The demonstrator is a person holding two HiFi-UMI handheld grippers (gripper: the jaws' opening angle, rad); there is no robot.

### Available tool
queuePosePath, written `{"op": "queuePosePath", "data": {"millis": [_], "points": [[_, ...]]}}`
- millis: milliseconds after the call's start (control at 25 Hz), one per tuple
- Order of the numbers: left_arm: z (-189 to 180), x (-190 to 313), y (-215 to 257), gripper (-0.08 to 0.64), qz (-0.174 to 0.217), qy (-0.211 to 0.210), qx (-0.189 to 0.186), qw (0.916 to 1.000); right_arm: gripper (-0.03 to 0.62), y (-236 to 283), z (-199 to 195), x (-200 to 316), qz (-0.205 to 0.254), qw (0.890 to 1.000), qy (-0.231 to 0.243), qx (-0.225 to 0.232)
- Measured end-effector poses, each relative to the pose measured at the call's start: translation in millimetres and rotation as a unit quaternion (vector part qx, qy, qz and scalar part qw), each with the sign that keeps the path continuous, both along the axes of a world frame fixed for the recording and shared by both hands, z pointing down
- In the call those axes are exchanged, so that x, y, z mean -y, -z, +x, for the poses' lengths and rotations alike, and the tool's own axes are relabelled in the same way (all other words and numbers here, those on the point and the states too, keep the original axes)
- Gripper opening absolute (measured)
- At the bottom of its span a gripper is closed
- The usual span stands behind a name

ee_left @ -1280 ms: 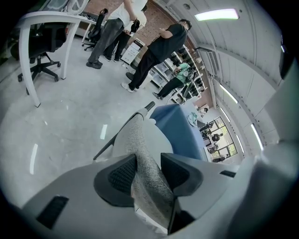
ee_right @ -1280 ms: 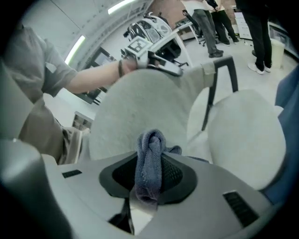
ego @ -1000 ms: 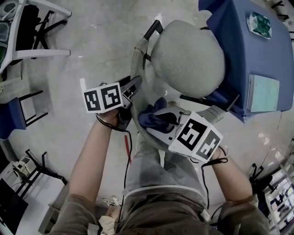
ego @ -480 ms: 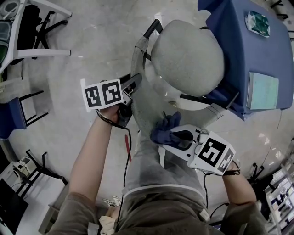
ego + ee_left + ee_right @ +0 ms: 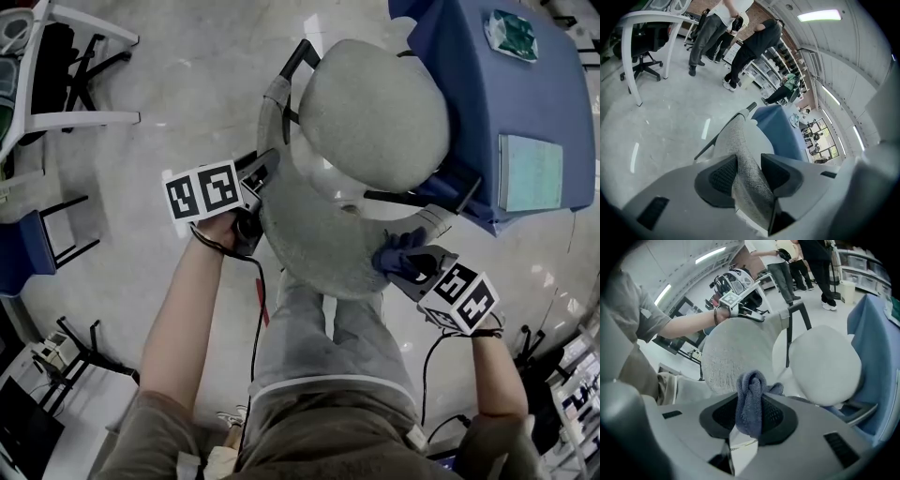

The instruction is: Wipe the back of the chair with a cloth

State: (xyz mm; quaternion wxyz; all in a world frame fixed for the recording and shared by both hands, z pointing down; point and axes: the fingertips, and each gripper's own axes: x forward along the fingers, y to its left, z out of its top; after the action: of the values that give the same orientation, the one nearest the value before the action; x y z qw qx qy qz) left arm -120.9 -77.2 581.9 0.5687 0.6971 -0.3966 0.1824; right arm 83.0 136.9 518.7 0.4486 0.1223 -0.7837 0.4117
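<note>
The right tongs [image 5: 403, 262], clamped on the cloth [image 5: 750, 394], sit at the right edge of the chair back [image 5: 314, 234] (left tongs [image 5: 749, 174] pinch its opposite edge), so wiping likely runs leftward.

On the pale, glossy floor [image 5: 178, 103], a blue-covered counter [image 5: 492, 94] stands at 2 o'clock in the head view. It carries a green packet [image 5: 511, 35] near its far end and a pale sheet [image 5: 530, 172] nearer. A white frame [image 5: 70, 118] stands at 10 o'clock, a blue seat [image 5: 17, 253] at 9 and a black stand [image 5: 80, 349] at 8. In the left gripper view, people [image 5: 757, 44] stand at 12 o'clock and a ceiling lamp [image 5: 819, 16] glows at 1.
</note>
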Motion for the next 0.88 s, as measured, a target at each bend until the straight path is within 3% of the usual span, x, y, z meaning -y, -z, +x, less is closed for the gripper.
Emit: {"op": "queuePosePath", "data": {"millis": [80,320,440,680,800,880], "points": [[-1,1,0,0.183,0.001,0.002,0.005,1.0000,0.110,6,-13,2,0.008,1.000,0.011,0.007],[-4,-1,2,0.179,-0.001,0.033,0.024,0.9992,0.110,45,-76,15,0.013,0.994,0.014,0.106],[-7,-6,11,0.170,-0.002,0.032,0.024,0.9992,0.110,64,-103,29,0.022,0.988,-0.012,0.153],[-15,-31,58,0.121,0.039,-0.014,0.044,0.9981,0.114,105,-116,61,0.062,0.973,-0.094,0.201],[-20,-46,90,0.076,0.090,-0.064,0.092,0.9896,0.114,130,-112,78,0.098,0.966,-0.119,0.207],[-17,-50,115,0.068,0.122,-0.088,0.103,0.9833,0.115,149,-109,95,0.132,0.959,-0.135,0.211]]}}
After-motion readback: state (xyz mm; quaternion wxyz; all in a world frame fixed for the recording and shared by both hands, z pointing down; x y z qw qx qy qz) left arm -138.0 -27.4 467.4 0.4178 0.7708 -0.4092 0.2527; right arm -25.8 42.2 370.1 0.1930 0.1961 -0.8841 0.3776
